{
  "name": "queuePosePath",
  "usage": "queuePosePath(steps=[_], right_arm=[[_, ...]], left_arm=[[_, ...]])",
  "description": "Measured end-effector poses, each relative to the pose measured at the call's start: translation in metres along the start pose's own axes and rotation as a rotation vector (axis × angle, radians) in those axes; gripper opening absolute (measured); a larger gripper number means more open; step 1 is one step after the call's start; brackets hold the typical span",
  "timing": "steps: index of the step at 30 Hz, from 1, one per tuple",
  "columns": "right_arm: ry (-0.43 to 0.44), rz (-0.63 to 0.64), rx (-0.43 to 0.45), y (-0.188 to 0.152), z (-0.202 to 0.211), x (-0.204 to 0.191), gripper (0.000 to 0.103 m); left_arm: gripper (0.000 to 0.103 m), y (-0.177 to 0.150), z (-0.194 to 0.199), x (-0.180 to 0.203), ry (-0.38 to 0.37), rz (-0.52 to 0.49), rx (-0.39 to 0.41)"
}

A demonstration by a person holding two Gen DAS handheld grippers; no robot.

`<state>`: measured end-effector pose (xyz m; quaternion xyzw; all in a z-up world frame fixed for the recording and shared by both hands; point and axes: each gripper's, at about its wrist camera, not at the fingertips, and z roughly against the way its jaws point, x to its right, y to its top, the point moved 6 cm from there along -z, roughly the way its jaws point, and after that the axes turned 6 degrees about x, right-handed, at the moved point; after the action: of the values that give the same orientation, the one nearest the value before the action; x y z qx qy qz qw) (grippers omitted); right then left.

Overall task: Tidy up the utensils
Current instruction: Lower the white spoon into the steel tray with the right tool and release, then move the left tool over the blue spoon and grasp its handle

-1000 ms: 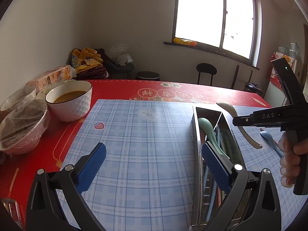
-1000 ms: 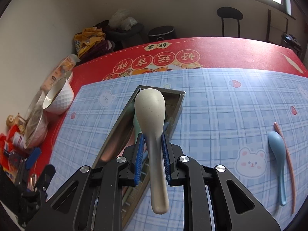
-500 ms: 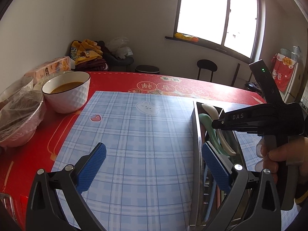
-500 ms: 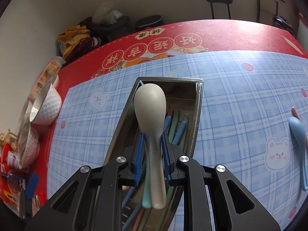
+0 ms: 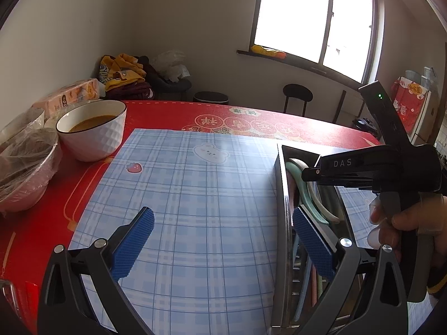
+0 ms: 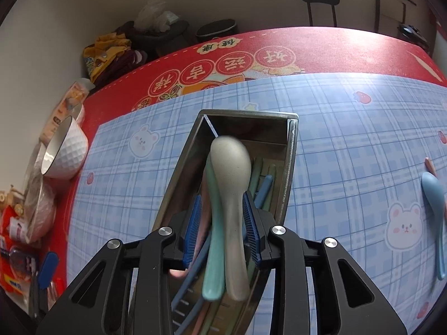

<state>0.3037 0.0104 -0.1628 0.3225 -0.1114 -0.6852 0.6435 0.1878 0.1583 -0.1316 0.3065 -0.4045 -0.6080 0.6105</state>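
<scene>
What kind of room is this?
Probably a dining room in someone's home: a red table holds a bowl of soup and a metal tray of spoons, with a stool under the window.

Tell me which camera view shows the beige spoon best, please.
The right wrist view: the beige spoon fills the centre, bowl to handle tip, between the right gripper pads over the metal utensil tray. In the left wrist view only part of its pale handle shows, beside the green spoon, under the gripper body.
</scene>
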Motion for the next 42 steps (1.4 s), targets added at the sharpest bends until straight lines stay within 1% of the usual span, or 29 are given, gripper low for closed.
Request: queuePosePath(steps=[3, 7, 12, 17, 18, 20, 22, 25, 27, 30, 34, 38, 42], right_arm=[[0.005, 0.03, 0.034, 0.005, 0.011, -0.001, 0.035], [-0.003, 0.094, 0.106, 0.011, 0.032, 0.002, 0.035], [-0.019, 0.156, 0.203, 0.015, 0.062, 0.028, 0.035], [-0.035, 0.14, 0.27, 0.011, 0.089, 0.081, 0.035], [-0.039, 0.13, 0.281, 0.009, 0.095, 0.094, 0.035], [-0.048, 0.115, 0.294, 0.002, 0.104, 0.121, 0.035], [-0.068, 0.1, 0.295, -0.007, 0.112, 0.15, 0.035], [-0.1, 0.079, 0.261, -0.022, 0.118, 0.193, 0.035], [-0.114, 0.062, 0.263, -0.029, 0.125, 0.217, 0.035], [-0.113, 0.031, 0.27, -0.034, 0.134, 0.247, 0.035], [-0.121, 0.021, 0.279, -0.036, 0.137, 0.272, 0.035], [-0.119, 0.013, 0.272, -0.035, 0.134, 0.289, 0.035], [-0.115, 0.02, 0.29, -0.032, 0.136, 0.302, 0.035]], left_arm=[[0.097, 0.0, 0.001, 0.0, -0.002, 0.004, 0.004], [0.097, 0.0, 0.0, -0.001, 0.0, 0.008, 0.003], [0.097, 0.0, -0.002, -0.003, 0.009, 0.011, 0.0], [0.097, 0.001, -0.001, -0.006, 0.027, 0.018, 0.016], [0.097, 0.001, -0.001, -0.007, 0.036, 0.02, 0.022], [0.097, 0.0, -0.002, -0.011, 0.077, 0.027, 0.033], [0.097, 0.001, -0.002, -0.012, 0.108, 0.031, 0.044], [0.097, 0.008, 0.004, -0.012, 0.147, 0.03, 0.07], [0.097, 0.014, 0.011, -0.007, 0.175, 0.019, 0.092], [0.097, 0.022, 0.023, 0.011, 0.185, 0.002, 0.103], [0.097, 0.033, 0.036, 0.057, 0.145, -0.041, 0.124], [0.097, 0.036, 0.037, 0.119, 0.033, -0.089, 0.109], [0.097, 0.026, 0.02, 0.18, -0.053, -0.138, 0.048]])
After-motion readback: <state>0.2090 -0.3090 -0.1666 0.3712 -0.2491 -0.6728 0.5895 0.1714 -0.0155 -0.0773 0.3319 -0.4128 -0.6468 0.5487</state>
